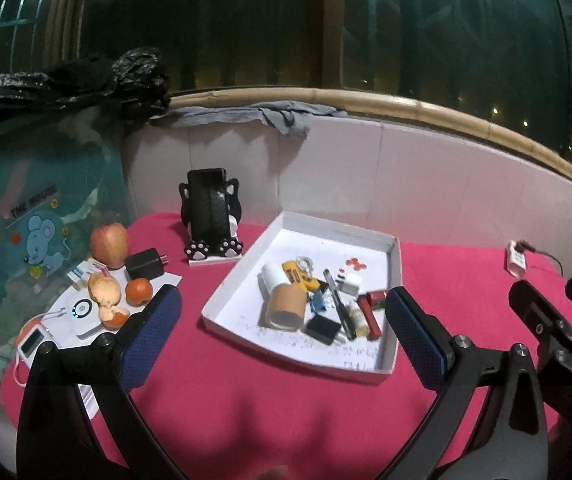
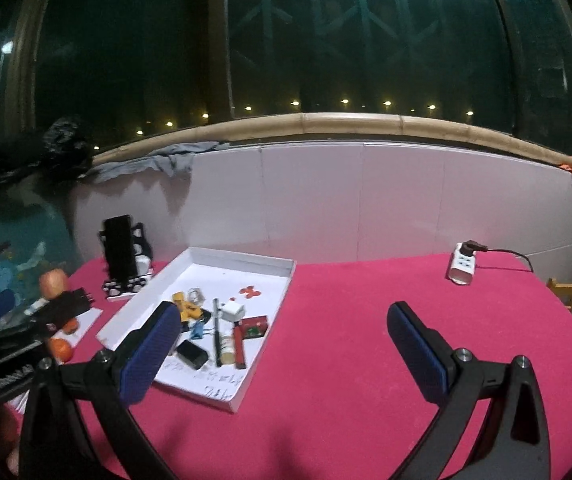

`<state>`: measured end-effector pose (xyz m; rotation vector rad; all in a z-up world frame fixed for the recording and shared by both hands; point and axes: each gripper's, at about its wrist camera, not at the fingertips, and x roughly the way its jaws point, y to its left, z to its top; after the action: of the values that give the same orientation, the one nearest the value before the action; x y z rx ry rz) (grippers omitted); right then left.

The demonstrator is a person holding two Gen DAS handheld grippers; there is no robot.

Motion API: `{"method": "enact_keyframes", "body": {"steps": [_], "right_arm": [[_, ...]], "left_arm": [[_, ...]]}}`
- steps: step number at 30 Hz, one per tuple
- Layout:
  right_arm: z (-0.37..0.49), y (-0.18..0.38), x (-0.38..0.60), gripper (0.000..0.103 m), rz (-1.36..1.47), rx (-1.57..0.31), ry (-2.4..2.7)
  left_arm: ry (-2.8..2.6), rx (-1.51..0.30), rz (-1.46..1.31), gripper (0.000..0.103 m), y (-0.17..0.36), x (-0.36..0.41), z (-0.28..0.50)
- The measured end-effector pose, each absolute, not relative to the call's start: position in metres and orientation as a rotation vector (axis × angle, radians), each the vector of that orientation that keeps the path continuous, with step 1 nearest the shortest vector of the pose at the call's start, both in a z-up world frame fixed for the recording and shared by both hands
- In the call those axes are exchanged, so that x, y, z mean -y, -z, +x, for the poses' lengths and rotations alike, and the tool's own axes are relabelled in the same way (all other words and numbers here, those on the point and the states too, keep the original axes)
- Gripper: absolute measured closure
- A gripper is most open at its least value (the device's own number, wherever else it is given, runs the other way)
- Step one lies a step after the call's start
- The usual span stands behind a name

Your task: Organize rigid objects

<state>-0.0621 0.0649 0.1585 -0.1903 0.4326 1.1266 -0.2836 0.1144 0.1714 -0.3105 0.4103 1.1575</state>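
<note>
A shallow white tray [image 1: 395,257] [image 2: 278,292] sits on the pink cloth and holds several small things: a cardboard roll [image 1: 284,305], a yellow item [image 1: 296,275], a black pen [image 1: 338,304] [image 2: 217,332], a white cube [image 1: 352,283] [image 2: 233,311], a black box [image 1: 322,329] [image 2: 192,354] and a red box [image 1: 369,316] [image 2: 253,327]. My left gripper [image 1: 282,332] hovers open in front of the tray, holding nothing. My right gripper [image 2: 284,348] is open too, over the tray's right edge and the cloth, and shows at the right of the left wrist view [image 1: 550,300].
A black phone stand with paw feet [image 1: 211,220] [image 2: 124,256] stands behind the tray. At left lie an apple [image 1: 109,245], oranges [image 1: 139,291], a black charger [image 1: 146,264] and papers. A white power strip [image 2: 462,267] with a cable lies far right. A white wall backs the table.
</note>
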Motion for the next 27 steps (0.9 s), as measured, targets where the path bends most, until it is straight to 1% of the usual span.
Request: {"method": "enact_keyframes", "body": {"steps": [2, 7, 13, 20, 27], "right_arm": [[-0.062, -0.161, -0.057, 0.000, -0.168, -0.445, -1.147], [-0.061, -0.163, -0.041, 0.000, -0.136, -0.462, -1.185], [-0.075, -0.166, -0.028, 0.000, -0.172, -0.402, -1.163], [-0.074, -0.168, -0.014, 0.000, -0.159, -0.428, -1.135], [-0.072, -0.169, 0.008, 0.000, -0.106, -0.404, -1.108]], "left_arm": [[-1.156, -0.432, -0.299, 0.000, -0.169, -0.108, -0.282], [-1.131, -0.412, -0.303, 0.000, -0.169, -0.092, -0.286], [-1.142, -0.400, -0.282, 0.000, -0.173, -0.075, -0.291], [-1.138, -0.392, -0.252, 0.000, -0.179, -0.053, -0.297], [-1.120, -0.387, -0.259, 0.000, -0.182, -0.043, -0.299]]}}
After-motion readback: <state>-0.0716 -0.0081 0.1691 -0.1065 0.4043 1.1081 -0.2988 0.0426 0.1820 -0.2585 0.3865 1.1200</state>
